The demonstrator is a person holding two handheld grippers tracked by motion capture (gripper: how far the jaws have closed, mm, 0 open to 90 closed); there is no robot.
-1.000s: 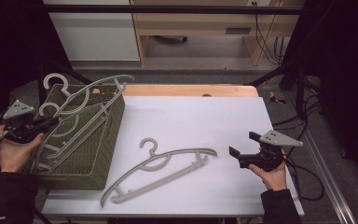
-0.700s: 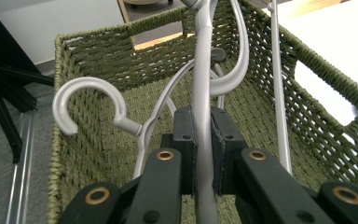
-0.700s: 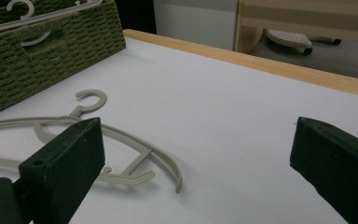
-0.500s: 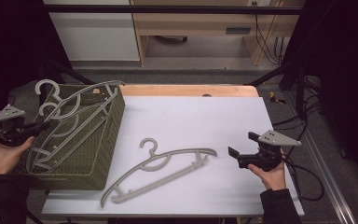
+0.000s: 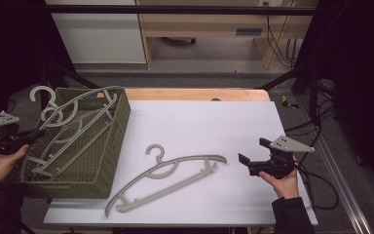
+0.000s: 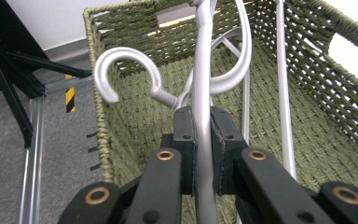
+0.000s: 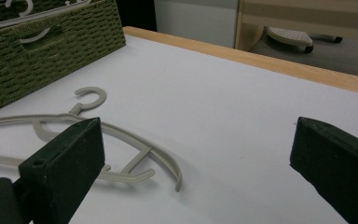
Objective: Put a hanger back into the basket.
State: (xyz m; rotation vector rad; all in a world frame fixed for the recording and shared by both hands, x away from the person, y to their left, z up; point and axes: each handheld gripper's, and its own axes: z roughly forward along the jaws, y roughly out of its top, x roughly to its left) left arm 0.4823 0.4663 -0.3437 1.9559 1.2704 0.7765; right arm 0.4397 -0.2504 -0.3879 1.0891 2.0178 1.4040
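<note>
Hanger lies flat on the table near-centre, long axis running near-left to far-right, its right tip just left of the released right gripper, while the left gripper stays out of reach, jaws clenched on a hanger in the basket.

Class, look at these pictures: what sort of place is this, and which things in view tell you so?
Probably a lab or workshop set up for recording, not a home. A white table stands inside a black metal frame, loose cables trail beside it, and plain wooden furniture stands on a grey floor behind.
</note>
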